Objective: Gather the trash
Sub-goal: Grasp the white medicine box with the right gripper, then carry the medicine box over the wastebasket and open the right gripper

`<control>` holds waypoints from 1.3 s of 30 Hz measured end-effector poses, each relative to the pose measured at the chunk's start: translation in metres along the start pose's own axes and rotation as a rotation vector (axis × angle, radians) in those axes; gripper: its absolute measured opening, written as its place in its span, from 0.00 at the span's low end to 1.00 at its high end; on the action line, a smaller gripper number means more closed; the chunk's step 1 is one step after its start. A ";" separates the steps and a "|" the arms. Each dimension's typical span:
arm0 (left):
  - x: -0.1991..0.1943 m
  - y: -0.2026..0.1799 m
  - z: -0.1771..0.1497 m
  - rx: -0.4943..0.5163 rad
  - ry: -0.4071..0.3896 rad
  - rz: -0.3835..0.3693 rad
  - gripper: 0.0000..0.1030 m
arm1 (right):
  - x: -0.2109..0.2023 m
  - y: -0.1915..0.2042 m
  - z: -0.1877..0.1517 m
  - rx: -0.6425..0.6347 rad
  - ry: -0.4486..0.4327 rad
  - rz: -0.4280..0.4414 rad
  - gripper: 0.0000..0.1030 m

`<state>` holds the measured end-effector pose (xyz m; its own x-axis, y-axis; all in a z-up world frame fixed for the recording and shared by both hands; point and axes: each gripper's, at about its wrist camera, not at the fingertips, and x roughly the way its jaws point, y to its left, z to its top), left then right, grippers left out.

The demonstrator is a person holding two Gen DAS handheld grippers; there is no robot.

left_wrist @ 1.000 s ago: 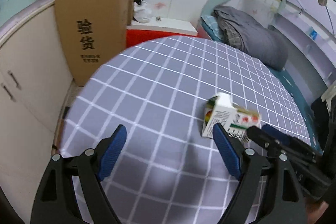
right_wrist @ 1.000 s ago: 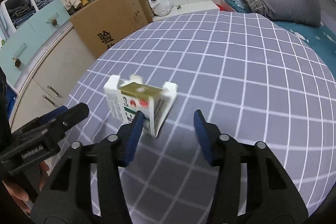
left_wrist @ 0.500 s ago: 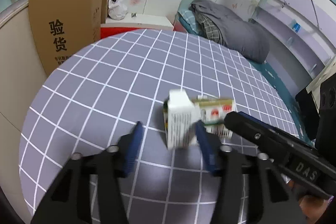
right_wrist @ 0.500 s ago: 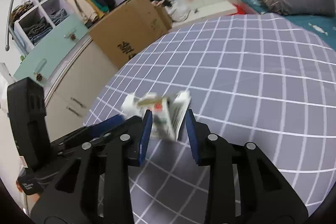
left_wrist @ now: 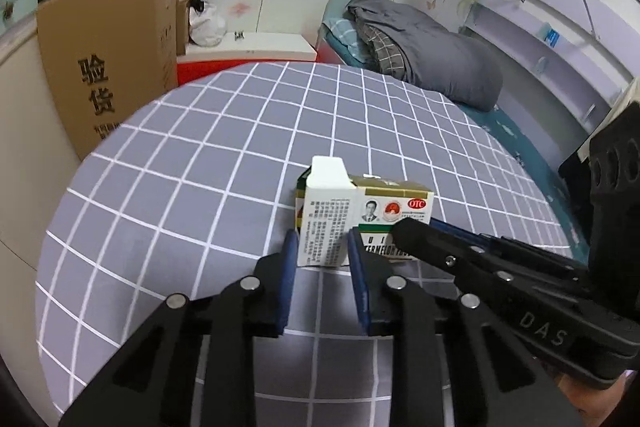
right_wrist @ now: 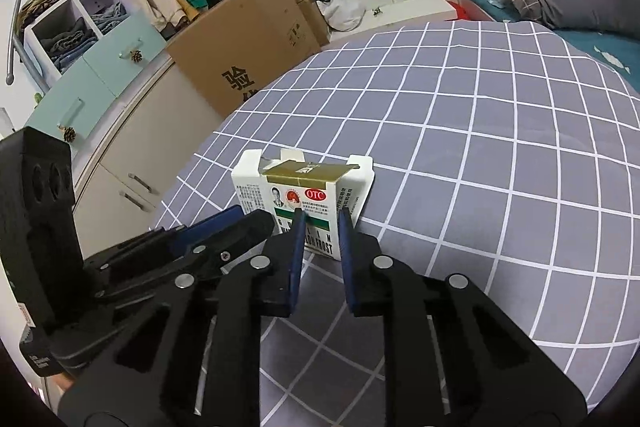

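Here, the medicine box [left_wrist: 362, 217] stands on its long edge on the grey checked bedspread [left_wrist: 224, 147], and you have it between both pairs of jaws at once. Its top end is torn open, with white flaps sticking up at the corners. In your left wrist view the narrow white end panel, covered in fine print, sits between the blue pads [left_wrist: 289, 259] of your left gripper [left_wrist: 322, 257]. In your right wrist view your right gripper [right_wrist: 320, 227] straddles the lower right part of the printed front face.

On that face you can read a red oval marked "OTC", a small portrait, a red round emblem, a green band, and below it large letters ending in "FROST"; the left view shows part of the same line as "TERMELON". The small Chinese print is too fine to read. Your right gripper's body carries the letters "DAS".

Both sets of jaws are closing, narrowly spread. The left pads look to lie against the box's two sides, and the right pads also seem to press on it, though the pad tips partly hide the contact, so the grip may not be firm.

Beyond the bedspread's left edge leans a cardboard carton [left_wrist: 108, 67] printed with "验货". A grey quilt [left_wrist: 424, 51] lies heaped at the far right of the bed.
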<state>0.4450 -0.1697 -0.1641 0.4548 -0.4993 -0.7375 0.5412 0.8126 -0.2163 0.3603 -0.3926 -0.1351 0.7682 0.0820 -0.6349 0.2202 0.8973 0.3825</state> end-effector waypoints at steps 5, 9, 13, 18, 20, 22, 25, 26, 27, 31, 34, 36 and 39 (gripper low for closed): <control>-0.019 0.007 -0.008 -0.013 -0.034 0.002 0.23 | -0.004 0.015 0.001 -0.027 -0.005 0.010 0.16; -0.050 0.026 -0.021 -0.042 -0.073 0.024 0.22 | -0.009 0.052 0.000 -0.085 -0.012 0.047 0.15; -0.085 0.057 -0.034 -0.108 -0.112 0.065 0.22 | -0.008 0.100 -0.010 -0.163 0.000 0.085 0.16; -0.135 0.096 -0.062 -0.183 -0.169 0.095 0.22 | -0.005 0.155 -0.027 -0.222 0.026 0.155 0.15; -0.154 0.111 -0.074 -0.214 -0.186 0.107 0.22 | -0.003 0.181 -0.037 -0.254 0.041 0.184 0.15; -0.175 0.129 -0.090 -0.246 -0.202 0.134 0.22 | -0.001 0.205 -0.046 -0.285 0.053 0.204 0.15; -0.202 0.154 -0.115 -0.292 -0.215 0.171 0.22 | 0.007 0.245 -0.067 -0.334 0.087 0.246 0.15; -0.211 0.163 -0.125 -0.307 -0.218 0.188 0.22 | 0.011 0.256 -0.074 -0.345 0.100 0.257 0.15; -0.218 0.171 -0.135 -0.320 -0.219 0.203 0.22 | 0.014 0.265 -0.080 -0.354 0.114 0.268 0.16; -0.240 0.203 -0.172 -0.385 -0.204 0.254 0.22 | 0.035 0.305 -0.116 -0.389 0.189 0.317 0.16; -0.249 0.228 -0.200 -0.436 -0.184 0.276 0.23 | 0.054 0.327 -0.138 -0.399 0.250 0.349 0.16; -0.249 0.244 -0.215 -0.470 -0.164 0.285 0.23 | 0.065 0.337 -0.152 -0.407 0.284 0.357 0.16; -0.242 0.269 -0.234 -0.526 -0.125 0.274 0.23 | 0.086 0.350 -0.169 -0.412 0.333 0.363 0.16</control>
<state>0.3157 0.2399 -0.1936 0.6248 -0.2565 -0.7375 -0.0154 0.9403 -0.3400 0.4013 0.0015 -0.1695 0.5082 0.4825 -0.7134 -0.3186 0.8749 0.3647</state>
